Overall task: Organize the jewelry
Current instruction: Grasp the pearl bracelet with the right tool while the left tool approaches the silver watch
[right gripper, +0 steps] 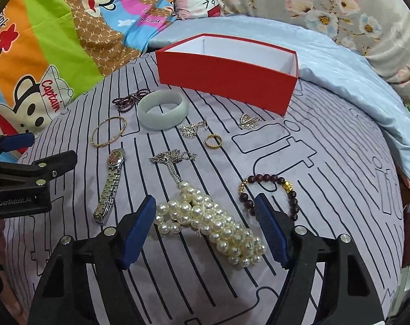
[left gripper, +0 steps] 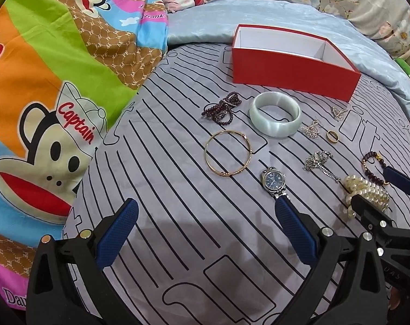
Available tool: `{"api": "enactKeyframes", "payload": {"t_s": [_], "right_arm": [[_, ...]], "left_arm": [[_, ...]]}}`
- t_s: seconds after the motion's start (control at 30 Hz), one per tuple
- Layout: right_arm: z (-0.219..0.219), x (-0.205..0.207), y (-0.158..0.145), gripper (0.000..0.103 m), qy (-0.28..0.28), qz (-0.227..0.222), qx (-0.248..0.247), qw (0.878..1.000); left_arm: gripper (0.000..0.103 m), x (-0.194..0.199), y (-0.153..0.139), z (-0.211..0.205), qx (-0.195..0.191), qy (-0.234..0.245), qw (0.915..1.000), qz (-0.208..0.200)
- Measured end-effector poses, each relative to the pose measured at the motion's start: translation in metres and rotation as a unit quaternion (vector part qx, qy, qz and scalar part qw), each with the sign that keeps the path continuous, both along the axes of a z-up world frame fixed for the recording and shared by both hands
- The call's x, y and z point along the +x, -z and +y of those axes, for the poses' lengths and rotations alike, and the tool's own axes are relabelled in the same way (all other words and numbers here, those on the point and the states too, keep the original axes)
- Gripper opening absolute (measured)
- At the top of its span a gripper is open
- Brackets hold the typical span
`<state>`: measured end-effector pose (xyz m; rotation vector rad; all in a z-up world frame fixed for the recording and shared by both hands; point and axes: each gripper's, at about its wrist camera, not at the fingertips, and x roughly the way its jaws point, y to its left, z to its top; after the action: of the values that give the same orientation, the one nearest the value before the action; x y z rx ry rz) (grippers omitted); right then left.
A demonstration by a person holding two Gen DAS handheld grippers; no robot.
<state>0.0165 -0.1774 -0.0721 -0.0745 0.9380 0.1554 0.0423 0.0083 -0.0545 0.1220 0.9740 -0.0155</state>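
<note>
A pile of white pearl strands lies on the grey striped sheet, between the blue pads of my right gripper. That gripper is open, with neither pad pressing on the pearls. Right of it lies a dark bead bracelet with gold charms. My left gripper is open over bare sheet, its right fingertip just above the band of a silver watch. A red box with a white inside stands open at the back.
On the sheet between box and grippers lie a pale green bangle, purple beads, a silver chain, a gold ring and silver earrings. A cartoon quilt rises at the left, a blue blanket behind.
</note>
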Motion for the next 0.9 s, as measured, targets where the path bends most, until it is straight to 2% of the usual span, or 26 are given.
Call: {"api": "enactKeyframes", "payload": {"t_s": [0.13, 0.2, 0.43, 0.63, 0.7, 0.8, 0.9], "right_arm": [[-0.002, -0.001, 0.007, 0.067, 0.004, 0.035, 0.029, 0.999], [-0.003, -0.007, 0.009, 0.061, 0.005, 0.048, 0.049, 0.998], [-0.006, -0.026, 0.009, 0.061, 0.026, 0.063, 0.094, 0.993], [-0.007, -0.036, 0.005, 0.062, 0.026, 0.069, 0.108, 0.991], [-0.007, -0.036, 0.005, 0.061, 0.028, 0.07, 0.098, 0.992], [-0.006, -0.036, 0.007, 0.051, 0.026, 0.075, 0.084, 0.993], [-0.006, -0.035, 0.011, 0.033, 0.032, 0.082, 0.087, 0.992]], "left_arm": [[0.098, 0.001, 0.002, -0.001, 0.001, 0.002, 1.0, 0.003], [0.098, 0.001, 0.002, -0.002, 0.0, 0.003, 1.0, 0.004], [0.098, -0.001, 0.006, -0.006, -0.008, 0.012, 0.9998, 0.013], [0.098, 0.0, 0.008, -0.005, -0.017, 0.015, 0.9996, 0.018], [0.098, 0.001, 0.008, -0.007, -0.018, 0.017, 0.9995, 0.019], [0.098, 0.001, 0.009, -0.01, -0.018, 0.023, 0.9994, 0.02], [0.098, 0.001, 0.009, -0.014, -0.02, 0.028, 0.9991, 0.023]]}}
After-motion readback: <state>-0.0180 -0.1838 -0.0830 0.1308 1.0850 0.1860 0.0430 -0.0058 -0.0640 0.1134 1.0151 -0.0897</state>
